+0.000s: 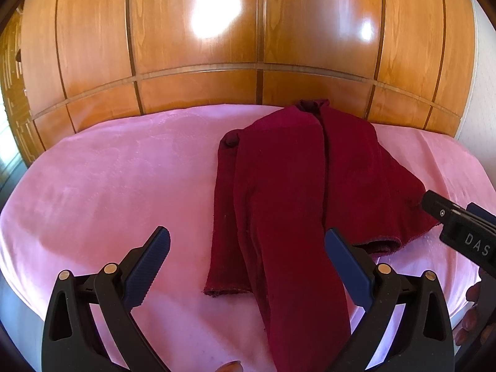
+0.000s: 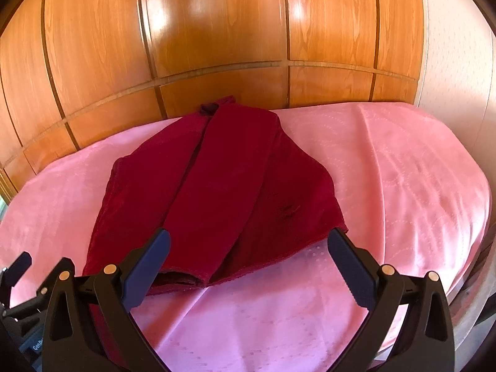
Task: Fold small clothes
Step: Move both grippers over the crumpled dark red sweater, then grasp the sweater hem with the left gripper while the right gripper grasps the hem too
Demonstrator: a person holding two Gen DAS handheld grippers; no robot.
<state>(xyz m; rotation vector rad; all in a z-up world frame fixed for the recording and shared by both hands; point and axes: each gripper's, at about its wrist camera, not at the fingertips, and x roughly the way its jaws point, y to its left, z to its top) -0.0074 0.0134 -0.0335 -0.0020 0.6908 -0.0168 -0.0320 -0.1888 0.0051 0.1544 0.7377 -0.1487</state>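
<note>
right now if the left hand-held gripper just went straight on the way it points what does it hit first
Most likely the dark red garment: the open left hand-held gripper points along its long folded strip on the pink bedcover. Height above the cloth is unclear from these views.

Dark red garment (image 1: 279, 192): soft cloth, matt, with a short velvety nap; hems look slightly frayed.

Pink bedcover (image 1: 108, 186): smooth cloth with a faint sheen and a woven dotted pattern in relief, clearest in the right wrist view.

Wooden wardrobe panels (image 1: 192, 31): orange-brown wood with visible grain, lacquered and glossy, with bright window reflections on them.

Left gripper (image 1: 248, 266): matt black plastic frame, brass-coloured metal pins at the joints, dark blue ribbed pads (image 1: 148, 266) that look rubbery.

Right gripper (image 2: 248, 266): same black plastic, brass pins, blue ribbed pads.
</note>
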